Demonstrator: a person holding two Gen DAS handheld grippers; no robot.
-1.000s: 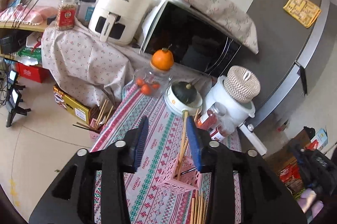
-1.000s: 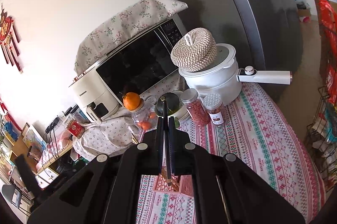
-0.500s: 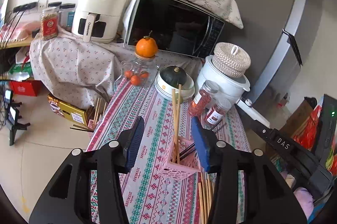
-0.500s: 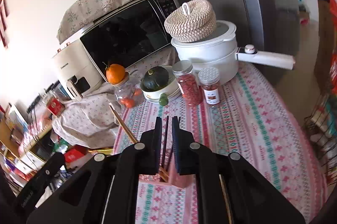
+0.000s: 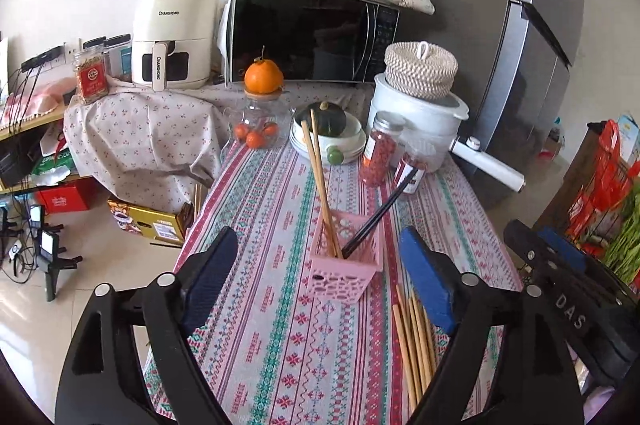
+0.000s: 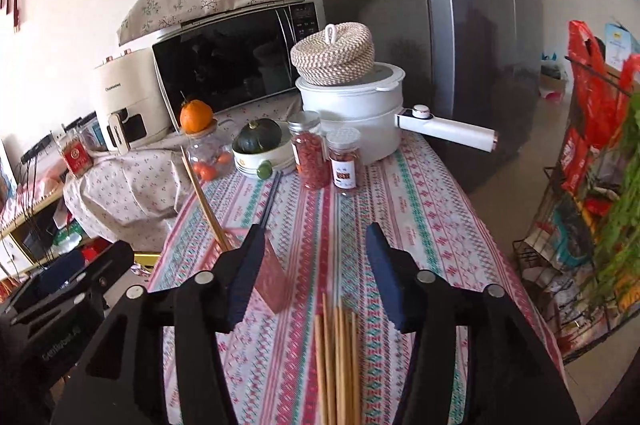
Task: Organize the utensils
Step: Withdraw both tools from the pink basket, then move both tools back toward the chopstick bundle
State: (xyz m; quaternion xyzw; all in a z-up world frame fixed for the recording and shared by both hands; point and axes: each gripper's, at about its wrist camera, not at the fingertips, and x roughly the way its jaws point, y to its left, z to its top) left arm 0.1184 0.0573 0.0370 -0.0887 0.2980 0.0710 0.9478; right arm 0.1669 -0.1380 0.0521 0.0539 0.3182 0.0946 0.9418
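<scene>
A pink plastic basket (image 5: 345,267) stands on the patterned tablecloth (image 5: 272,325); in the right wrist view it (image 6: 272,277) shows partly behind my left finger. In it stand two wooden chopsticks (image 5: 318,181) and a black pair (image 5: 380,213), leaning apart. Several loose wooden chopsticks (image 5: 414,341) lie on the cloth beside the basket, also in the right wrist view (image 6: 338,353). My left gripper (image 5: 320,281) is open and empty just in front of the basket. My right gripper (image 6: 316,273) is open and empty above the loose chopsticks.
At the table's far end stand a white pot with a woven lid (image 5: 420,93), two spice jars (image 5: 382,149), a bowl stack with a green squash (image 5: 328,133) and a glass jar topped by an orange (image 5: 262,105). A fridge (image 6: 480,25) stands right, a wire rack (image 6: 592,205) beside it.
My right gripper opened and let go of the black chopsticks, which now stand in the basket. Both grippers pulled back from the basket, and the left one opened wider.
</scene>
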